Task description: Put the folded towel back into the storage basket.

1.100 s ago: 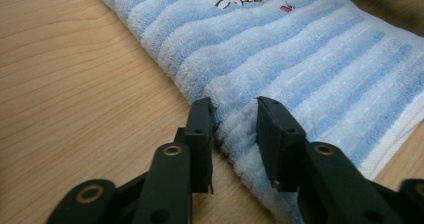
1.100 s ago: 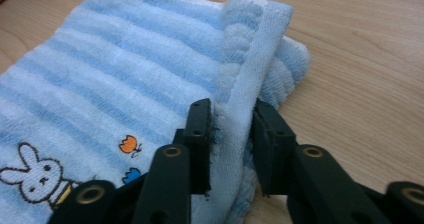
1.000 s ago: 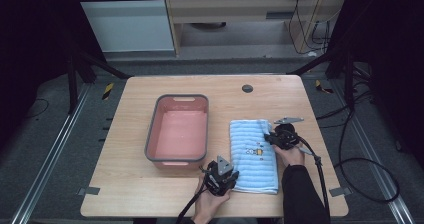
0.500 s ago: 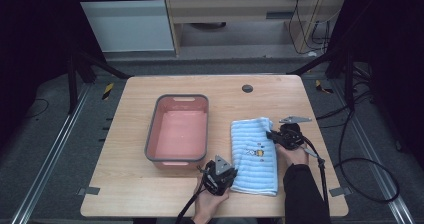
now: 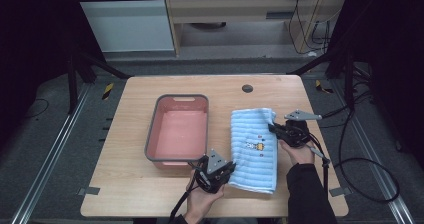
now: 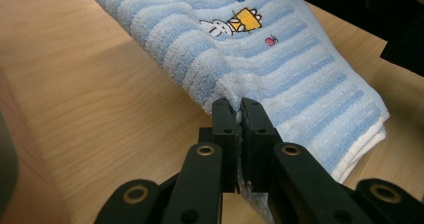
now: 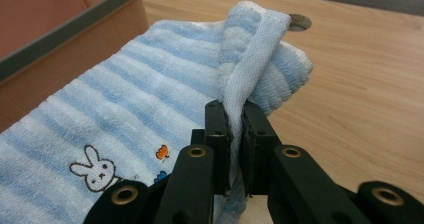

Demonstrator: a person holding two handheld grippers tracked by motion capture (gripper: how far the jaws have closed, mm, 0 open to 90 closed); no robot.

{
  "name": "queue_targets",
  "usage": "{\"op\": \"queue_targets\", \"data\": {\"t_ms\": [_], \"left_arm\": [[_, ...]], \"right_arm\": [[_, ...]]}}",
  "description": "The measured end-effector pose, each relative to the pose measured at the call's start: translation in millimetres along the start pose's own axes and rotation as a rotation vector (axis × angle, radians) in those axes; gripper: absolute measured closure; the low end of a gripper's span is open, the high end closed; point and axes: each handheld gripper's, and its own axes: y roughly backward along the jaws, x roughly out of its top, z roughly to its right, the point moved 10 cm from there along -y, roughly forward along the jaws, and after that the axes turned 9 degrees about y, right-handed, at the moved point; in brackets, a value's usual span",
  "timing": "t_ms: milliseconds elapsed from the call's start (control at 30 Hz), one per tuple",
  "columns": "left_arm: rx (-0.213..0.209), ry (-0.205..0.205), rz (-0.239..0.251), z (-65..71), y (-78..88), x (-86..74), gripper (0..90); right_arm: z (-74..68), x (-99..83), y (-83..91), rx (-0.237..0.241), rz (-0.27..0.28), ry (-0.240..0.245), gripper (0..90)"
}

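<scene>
A light blue and white striped towel (image 5: 254, 146) with a small rabbit picture lies folded on the wooden table (image 5: 125, 109), right of the pink tub (image 5: 177, 129). My left gripper (image 5: 220, 175) is shut on the towel's near left edge (image 6: 235, 91). At the towel's right edge my right gripper (image 5: 276, 130) is shut on a fold (image 7: 245, 69) that it lifts upright off the table. The rabbit picture (image 6: 232, 23) faces up between the two grippers.
The pink tub with a grey rim (image 7: 65, 39) stands empty just left of the towel. A round hole (image 5: 247, 88) sits in the table near its far edge. Bare wood lies left of the tub and along the near edge.
My right gripper has shifted slightly rightward and nearer with the towel's edge, lifting the fold. The left gripper has hardly moved.
</scene>
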Motion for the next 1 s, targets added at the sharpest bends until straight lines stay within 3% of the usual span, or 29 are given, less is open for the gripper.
{"op": "queue_targets", "data": {"t_ms": [333, 533, 833, 1000], "left_arm": [[0.0, -0.037, 0.06, 1.8, 27.8, 35.8, 85.9], [0.008, -0.039, 0.094, -2.1, 42.6, 50.6, 85.9], [0.028, -0.038, 0.129, -13.9, 60.3, 64.4, 85.9], [0.046, -0.034, 0.159, -24.6, 75.4, 74.4, 85.9]], "right_arm": [[-3.6, 39.7, 23.4, -0.033, 0.065, 0.035, 84.1], [-10.6, 64.3, 29.9, -0.033, 0.099, 0.052, 84.0], [-21.2, 90.4, 29.9, -0.029, 0.122, 0.068, 84.1], [-31.0, 113.6, 27.4, -0.036, 0.142, 0.092, 84.1]]}}
